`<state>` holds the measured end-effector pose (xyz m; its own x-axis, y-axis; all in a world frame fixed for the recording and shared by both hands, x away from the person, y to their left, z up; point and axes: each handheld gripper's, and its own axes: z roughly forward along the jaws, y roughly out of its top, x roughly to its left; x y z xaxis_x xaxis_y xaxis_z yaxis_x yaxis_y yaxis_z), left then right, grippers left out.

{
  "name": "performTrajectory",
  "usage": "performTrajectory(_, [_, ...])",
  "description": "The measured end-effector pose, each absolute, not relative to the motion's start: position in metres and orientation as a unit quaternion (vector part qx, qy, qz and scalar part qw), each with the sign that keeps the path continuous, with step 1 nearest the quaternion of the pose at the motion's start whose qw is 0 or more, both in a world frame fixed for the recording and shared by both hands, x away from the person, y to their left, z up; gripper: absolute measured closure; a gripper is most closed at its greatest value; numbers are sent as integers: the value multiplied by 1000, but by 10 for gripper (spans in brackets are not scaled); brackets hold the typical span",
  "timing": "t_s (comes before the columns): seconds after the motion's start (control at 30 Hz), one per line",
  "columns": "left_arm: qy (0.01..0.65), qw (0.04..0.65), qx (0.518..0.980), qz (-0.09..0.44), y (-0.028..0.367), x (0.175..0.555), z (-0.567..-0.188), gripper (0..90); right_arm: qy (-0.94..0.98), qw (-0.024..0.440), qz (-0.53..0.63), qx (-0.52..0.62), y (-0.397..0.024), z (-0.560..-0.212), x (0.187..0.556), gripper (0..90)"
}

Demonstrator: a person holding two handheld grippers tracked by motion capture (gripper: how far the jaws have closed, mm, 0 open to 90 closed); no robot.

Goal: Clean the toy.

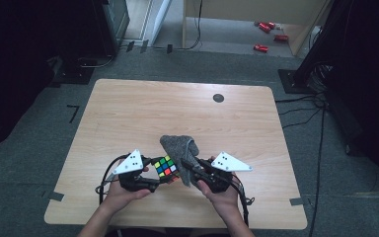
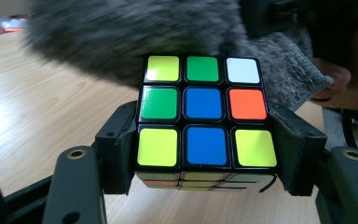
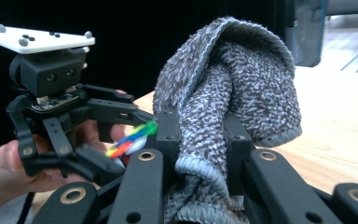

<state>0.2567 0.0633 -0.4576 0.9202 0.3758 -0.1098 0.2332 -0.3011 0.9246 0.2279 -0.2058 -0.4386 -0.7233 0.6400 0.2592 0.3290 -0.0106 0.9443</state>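
Counter (image 1: 128,113): pale wood, carrying nothing but my two hands' work near its front edge; a small dark disc (image 1: 218,98) sits far off toward the back. Cloth (image 1: 180,148): grey terry, folded over itself, gripped in my right tool (image 1: 190,172), whose jaws are closed tight on a bunched fold; in the right gripper view the cloth (image 3: 233,93) rises as a hooded hump above the jaws and droops back between them. Cube (image 1: 166,167): a colour puzzle cube, held off the counter in my left tool (image 1: 159,183), jaws about two-thirds apart and pressed to its two opposite side faces; in the left gripper view the cube (image 2: 205,112) shows its top face square to the camera, yellow, green, white, blue and orange squares. Relation that counts: the cloth lies just beyond and above the cube's far edge, hanging over it from the right-hand side; the cloth (image 2: 168,32) hangs blurred over the cube's far row, very close or brushing it, I cannot tell which. The cloth's long axis runs away from me, its free end toward the counter's back, its gripped end nearest my right hand (image 1: 222,195). My judgement: the coming move is a wipe, the right tool bringing the cloth down and across the upturned face while the left hand (image 1: 123,192) steadies the cube.
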Motion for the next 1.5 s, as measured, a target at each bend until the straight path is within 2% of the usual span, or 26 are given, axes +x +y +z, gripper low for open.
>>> performTrajectory(0.07, [188,554,807,76,62,255,-456,349,691,113,619,355,-205,-444,230,743])
performTrajectory(0.1, [188,555,807,75,63,255,-456,349,687,84,621,368,-208,-451,235,738])
performTrajectory(0.3, [188,578,791,69,70,255,-453,350,692,79,602,390,-210,-458,239,738])
performTrajectory(0.57, [183,574,795,72,66,252,-454,350,676,74,629,376,-205,-441,230,738])
performTrajectory(0.77, [183,577,792,72,67,253,-453,350,681,64,598,419,-211,-462,239,739])
performTrajectory(0.9, [185,545,812,93,61,252,-460,350,691,92,600,392,-204,-446,230,732])
performTrajectory(1.1, [179,545,813,98,57,249,-457,350,700,146,588,379,-197,-440,224,719])
performTrajectory(1.13, [181,563,802,89,61,250,-454,349,699,130,578,400,-200,-450,229,720])
performTrajectory(1.27, [186,572,794,88,66,252,-452,350,692,99,579,421,-205,-456,233,724])
performTrajectory(1.33, [183,555,805,101,63,251,-455,350,691,99,591,404,-203,-446,230,722])
performTrajectory(1.5, [182,562,801,97,62,250,-452,349,684,111,609,386,-201,-437,224,720])
